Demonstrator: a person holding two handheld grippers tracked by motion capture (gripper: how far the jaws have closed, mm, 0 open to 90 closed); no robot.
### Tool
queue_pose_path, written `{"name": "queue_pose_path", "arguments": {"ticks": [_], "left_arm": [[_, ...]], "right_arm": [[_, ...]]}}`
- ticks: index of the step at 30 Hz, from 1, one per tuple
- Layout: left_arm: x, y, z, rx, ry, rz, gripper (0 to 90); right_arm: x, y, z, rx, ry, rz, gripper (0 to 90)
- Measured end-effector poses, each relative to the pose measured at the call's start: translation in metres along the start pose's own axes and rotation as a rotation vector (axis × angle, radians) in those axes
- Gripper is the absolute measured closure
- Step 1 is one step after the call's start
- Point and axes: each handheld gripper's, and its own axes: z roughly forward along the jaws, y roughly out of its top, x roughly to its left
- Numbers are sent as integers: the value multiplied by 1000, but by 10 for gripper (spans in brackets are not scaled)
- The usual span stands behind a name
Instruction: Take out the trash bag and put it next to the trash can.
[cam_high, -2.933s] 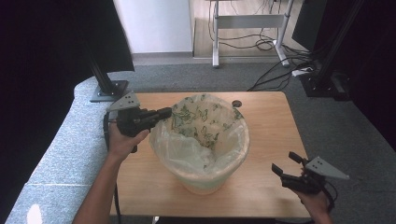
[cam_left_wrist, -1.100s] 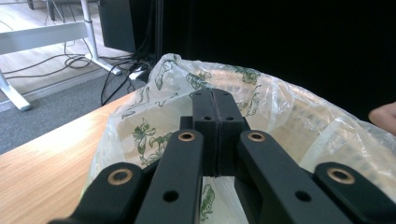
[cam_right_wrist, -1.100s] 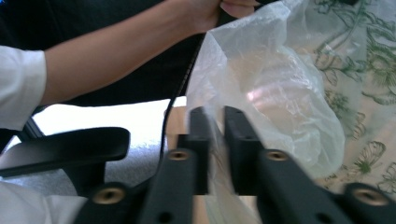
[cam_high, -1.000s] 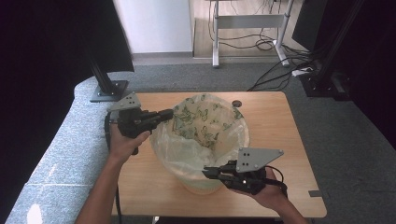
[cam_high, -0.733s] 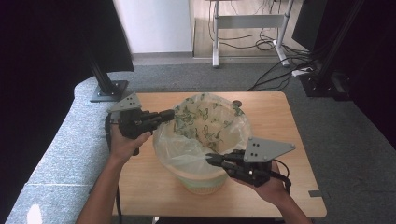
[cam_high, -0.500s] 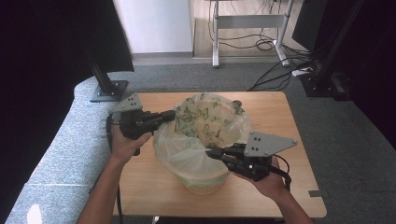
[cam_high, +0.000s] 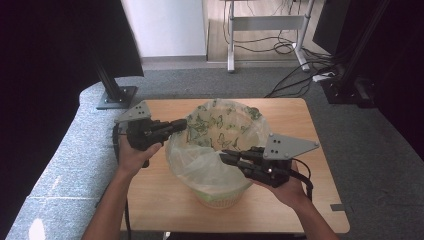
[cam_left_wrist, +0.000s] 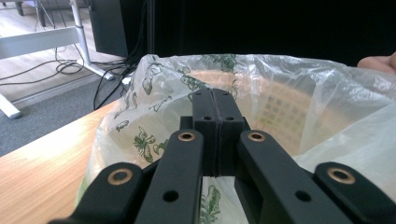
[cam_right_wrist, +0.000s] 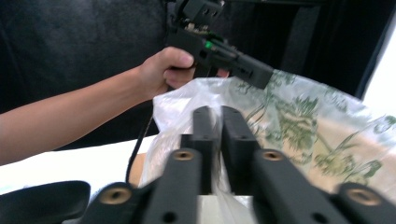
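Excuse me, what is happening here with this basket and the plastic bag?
A person at a wooden table is working on a clear plastic bag with a green print that lines a round basket. The left gripper is shut on the bag's edge at the far left side of the rim. The right gripper sits at the near right part of the bag, jaws almost together with a bit of film between them. The bag lies loose and crumpled over the rim.
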Motion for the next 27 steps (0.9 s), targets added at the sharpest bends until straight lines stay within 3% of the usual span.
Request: {"name": "queue_pose_path", "arguments": {"ticks": [4,5,7,12,17,20,23,27], "left_arm": [[1,-1,-2,-3,1,-3,894],[1,-1,-2,-3,1,-4,894],[1,-2,-2,-4,1,-4,894],[1,-2,1,-7,-3,-7,894],[0,-2,2,-6,-4,-5,893],[2,-3,1,-4,-3,-5,894],[2,-3,0,-6,-1,-7,894],[3,-5,-2,-11,-1,-9,894]], "right_arm": [[-6,-4,-19,-20,8,0,567],[-18,-4,-38,-34,-37,0,499],[-23,-4,-44,-35,-45,7,487],[-64,-15,-70,11,-136,70,419],[-89,-36,-65,69,-156,126,290],[-96,-41,-61,79,-159,156,288],[-104,-45,-51,139,-178,186,338],[-107,-45,-42,222,-204,194,637]]}}
